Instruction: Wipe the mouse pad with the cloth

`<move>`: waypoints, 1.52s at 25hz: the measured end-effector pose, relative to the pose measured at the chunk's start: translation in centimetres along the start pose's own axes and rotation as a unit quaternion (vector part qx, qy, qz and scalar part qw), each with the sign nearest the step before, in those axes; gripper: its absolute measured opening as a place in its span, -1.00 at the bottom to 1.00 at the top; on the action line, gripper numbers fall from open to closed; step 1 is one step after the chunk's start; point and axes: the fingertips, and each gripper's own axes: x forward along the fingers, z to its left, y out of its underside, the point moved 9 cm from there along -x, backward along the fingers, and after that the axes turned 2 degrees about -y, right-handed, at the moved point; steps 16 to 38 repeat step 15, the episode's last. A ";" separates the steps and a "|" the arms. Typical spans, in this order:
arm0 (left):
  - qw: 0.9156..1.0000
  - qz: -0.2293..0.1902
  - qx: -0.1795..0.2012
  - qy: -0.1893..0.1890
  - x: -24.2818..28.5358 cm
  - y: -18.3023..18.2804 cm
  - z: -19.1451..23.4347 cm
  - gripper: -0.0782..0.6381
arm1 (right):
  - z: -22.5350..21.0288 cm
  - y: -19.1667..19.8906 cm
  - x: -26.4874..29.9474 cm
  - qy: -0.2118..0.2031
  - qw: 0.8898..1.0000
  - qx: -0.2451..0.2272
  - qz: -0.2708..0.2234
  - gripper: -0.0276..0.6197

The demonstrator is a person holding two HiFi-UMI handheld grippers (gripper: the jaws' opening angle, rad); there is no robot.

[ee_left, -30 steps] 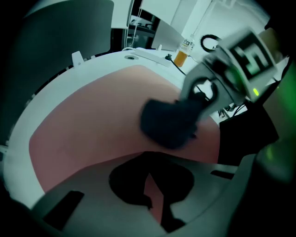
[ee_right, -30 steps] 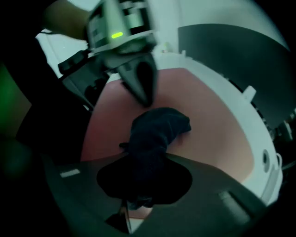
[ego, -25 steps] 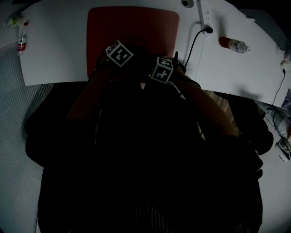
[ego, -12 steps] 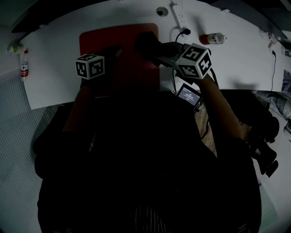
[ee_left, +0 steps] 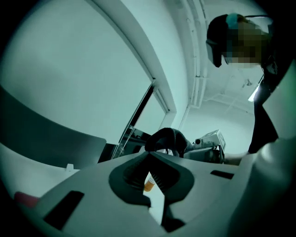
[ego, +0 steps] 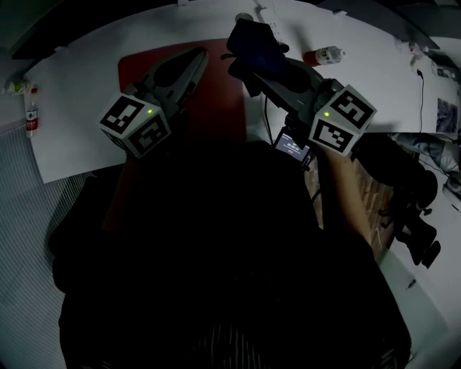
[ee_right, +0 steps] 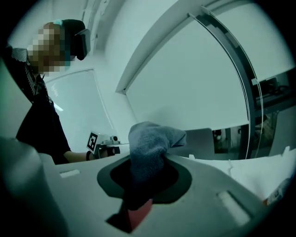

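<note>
A red mouse pad [ego: 220, 101] lies on the white table [ego: 79, 72]. In the head view both grippers are held up above it, tilted toward the far side. My right gripper [ego: 250, 63] is shut on a dark grey cloth [ego: 252, 39], which bunches out past its jaws over the pad's far right corner. The right gripper view shows the cloth [ee_right: 150, 146] pinched between the jaws of the right gripper [ee_right: 147, 163], with red pad [ee_right: 138, 215] below. My left gripper [ego: 197, 58] hangs over the pad's left half; in its own view the left gripper [ee_left: 150, 158] has its tips meeting, with nothing between them.
A power strip [ego: 270, 14] and a red-capped bottle [ego: 325, 55] lie at the table's far side. Another bottle [ego: 30, 115] sits at the left edge. A small lit screen [ego: 292, 146] and cables hang near my right arm. A person in dark clothing fills the lower view.
Both grippers have risen from the pad's near edge and spread apart. The right one has carried the cloth up and toward the far right corner.
</note>
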 end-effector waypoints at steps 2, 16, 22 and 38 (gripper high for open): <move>1.000 -0.003 0.002 0.009 -0.5 0.0 -0.4 -0.76 | 0.9 -0.1 0.1 0.003 1.000 -0.010 0.009 -0.69; 0.996 0.000 0.056 0.067 -4.2 1.5 -1.6 -0.76 | 6.2 2.5 2.1 0.045 0.998 -0.025 0.049 -0.69; 0.996 0.000 0.056 0.067 -4.2 1.5 -1.6 -0.76 | 6.2 2.5 2.1 0.045 0.998 -0.025 0.049 -0.69; 0.996 0.000 0.056 0.067 -4.2 1.5 -1.6 -0.76 | 6.2 2.5 2.1 0.045 0.998 -0.025 0.049 -0.69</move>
